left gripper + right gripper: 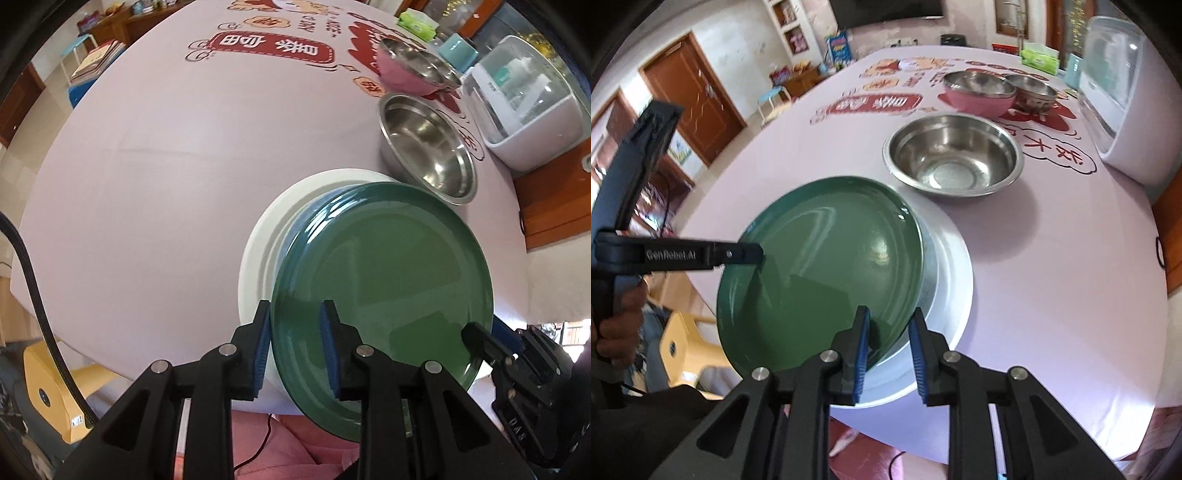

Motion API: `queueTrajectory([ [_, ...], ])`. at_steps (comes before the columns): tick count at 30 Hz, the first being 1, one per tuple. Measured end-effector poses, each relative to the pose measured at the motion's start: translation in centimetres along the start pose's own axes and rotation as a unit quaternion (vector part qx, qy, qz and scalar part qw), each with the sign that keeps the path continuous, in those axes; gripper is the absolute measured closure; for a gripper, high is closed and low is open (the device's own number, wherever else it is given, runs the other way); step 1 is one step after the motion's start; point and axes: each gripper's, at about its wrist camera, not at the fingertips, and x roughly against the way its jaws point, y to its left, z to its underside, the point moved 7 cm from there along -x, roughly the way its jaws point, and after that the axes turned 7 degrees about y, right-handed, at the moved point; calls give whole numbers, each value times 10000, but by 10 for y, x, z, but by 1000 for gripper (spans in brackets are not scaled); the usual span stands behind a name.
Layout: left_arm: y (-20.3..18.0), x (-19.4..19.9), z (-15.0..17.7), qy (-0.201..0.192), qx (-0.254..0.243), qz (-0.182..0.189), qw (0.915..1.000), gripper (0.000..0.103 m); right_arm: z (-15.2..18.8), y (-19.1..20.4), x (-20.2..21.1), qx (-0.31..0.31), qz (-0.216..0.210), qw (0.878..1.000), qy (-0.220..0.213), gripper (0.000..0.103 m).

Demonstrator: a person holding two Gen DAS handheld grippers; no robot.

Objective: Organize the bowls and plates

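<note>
A green plate (388,295) (827,273) hangs tilted over a white plate (266,236) (949,266) that lies near the table's front edge. A blue rim shows between them in the left wrist view. My left gripper (295,343) has its blue pads on either side of the green plate's left rim. My right gripper (888,354) straddles the plate's right rim in the same way. Each gripper also shows in the other's view: the left (738,254) and the right (480,339). A steel bowl (428,147) (955,155) stands just behind the plates.
A pink bowl (402,70) (979,96) and another steel bowl (1034,94) stand further back on the pink tablecloth (166,166). A white appliance (524,107) stands at the right, a green tissue box (1039,57) at the back. A yellow stool (683,350) stands below the table.
</note>
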Motion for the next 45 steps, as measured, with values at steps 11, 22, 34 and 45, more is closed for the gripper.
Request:
queueTrajectory([
  [11,9,-6,0,-124,372,368,9986,79,-1,-7,-17,64,216,9993,294,73],
  [22,-1,16,-5,-596,265,285,9975,77,-4,-12,-15,201,201,9992,293,66],
  [34,-17,49,-17,-1147,-110,182,9932,73,-17,-6,9,200,263,9990,-290,47],
  [45,-8,76,-36,-1479,-505,116,9876,45,-30,1,28,-459,557,9941,-804,40],
])
